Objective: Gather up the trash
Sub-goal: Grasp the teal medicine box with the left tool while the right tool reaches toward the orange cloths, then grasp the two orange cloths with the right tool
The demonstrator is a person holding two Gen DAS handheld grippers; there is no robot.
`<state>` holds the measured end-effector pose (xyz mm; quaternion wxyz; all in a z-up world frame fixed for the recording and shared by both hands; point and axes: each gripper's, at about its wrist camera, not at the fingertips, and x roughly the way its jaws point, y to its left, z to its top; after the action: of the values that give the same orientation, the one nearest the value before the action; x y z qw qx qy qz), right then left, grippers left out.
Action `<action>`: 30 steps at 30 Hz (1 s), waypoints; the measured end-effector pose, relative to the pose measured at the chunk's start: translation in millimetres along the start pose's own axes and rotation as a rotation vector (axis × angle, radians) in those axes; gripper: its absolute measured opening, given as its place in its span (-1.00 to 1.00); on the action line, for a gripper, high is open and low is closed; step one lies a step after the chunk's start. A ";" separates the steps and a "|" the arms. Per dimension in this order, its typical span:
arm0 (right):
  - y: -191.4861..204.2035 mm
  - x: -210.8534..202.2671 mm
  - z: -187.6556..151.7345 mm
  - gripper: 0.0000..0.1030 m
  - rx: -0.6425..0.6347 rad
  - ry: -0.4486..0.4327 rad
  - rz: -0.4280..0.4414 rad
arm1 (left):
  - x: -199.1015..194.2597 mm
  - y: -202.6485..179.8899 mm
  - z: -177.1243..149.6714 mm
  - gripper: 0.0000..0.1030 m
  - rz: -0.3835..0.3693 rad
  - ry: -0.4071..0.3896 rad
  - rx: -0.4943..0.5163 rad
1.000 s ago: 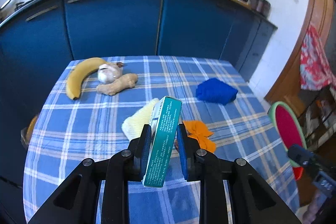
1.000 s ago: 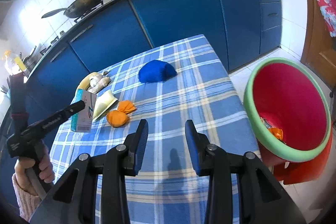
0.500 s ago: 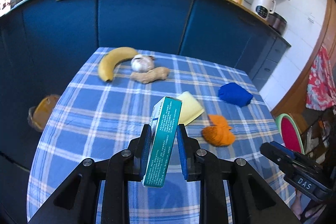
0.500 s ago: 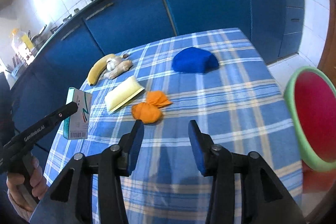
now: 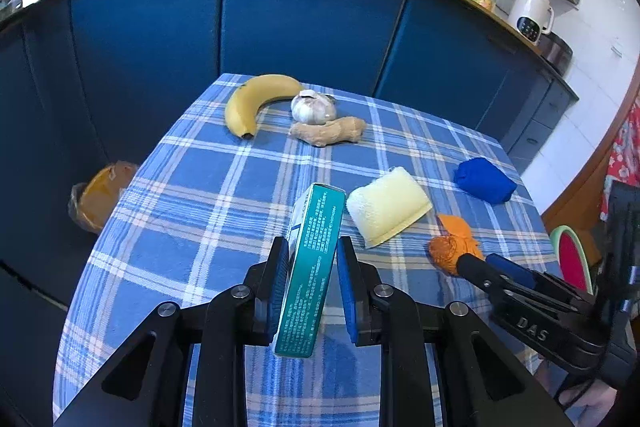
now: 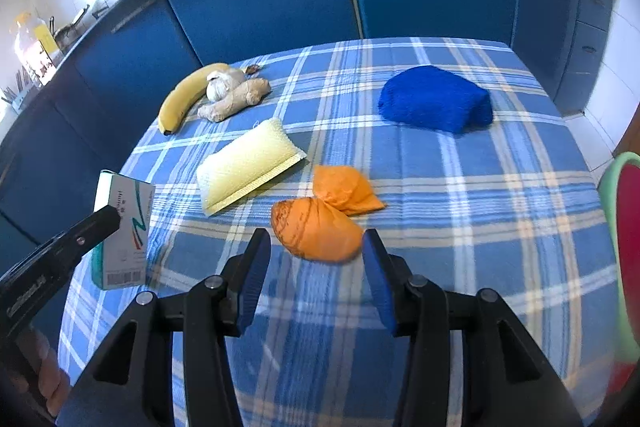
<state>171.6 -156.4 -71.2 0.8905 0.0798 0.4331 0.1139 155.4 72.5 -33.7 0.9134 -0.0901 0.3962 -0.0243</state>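
Closing in on the orange peel (image 6: pixel 318 229), right gripper (image 6: pixel 316 267) has just been widening, nothing clamped yet. Left gripper (image 5: pixel 312 281) grips the box (image 5: pixel 314 267) (bin (image 6: pixel 624 247) waits rightward). Next: straddle, squeeze.

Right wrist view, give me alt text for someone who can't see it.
The right hand-held gripper hovers open just short of a crumpled orange wrapper on a blue plaid tablecloth. Beyond lie a yellow sponge, blue cloth and banana; at left, the other gripper holds a teal box.

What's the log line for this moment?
left gripper: shut on box | right gripper: opening, empty, nearing orange peel
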 end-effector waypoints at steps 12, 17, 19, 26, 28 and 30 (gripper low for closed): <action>9.8 17.3 5.9 0.03 -0.031 0.013 -0.002 | 1.5 1.3 0.3 -0.53 -0.006 0.001 -0.006; 17.9 17.4 9.9 0.16 -0.077 -0.002 -0.025 | 1.3 2.5 0.4 -0.53 -0.006 -0.001 -0.015; 18.5 22.7 11.9 0.16 -0.076 0.004 -0.026 | 1.8 3.3 0.5 -0.54 -0.001 -0.002 -0.014; 20.3 36.6 13.3 0.14 -0.086 0.012 -0.040 | 5.9 7.9 0.5 -0.55 0.003 0.006 -0.024; 21.4 37.0 12.5 -0.08 -0.095 0.007 -0.049 | 7.4 8.7 -0.1 -0.55 0.006 0.007 -0.027; 20.8 36.8 12.3 -0.14 -0.094 0.005 -0.051 | 7.6 9.3 -0.6 -0.56 0.002 0.009 -0.031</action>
<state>200.5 -126.9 -86.4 0.8948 0.0267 0.4314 0.1116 159.9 80.6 -41.3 0.9101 -0.1037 0.4007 -0.0177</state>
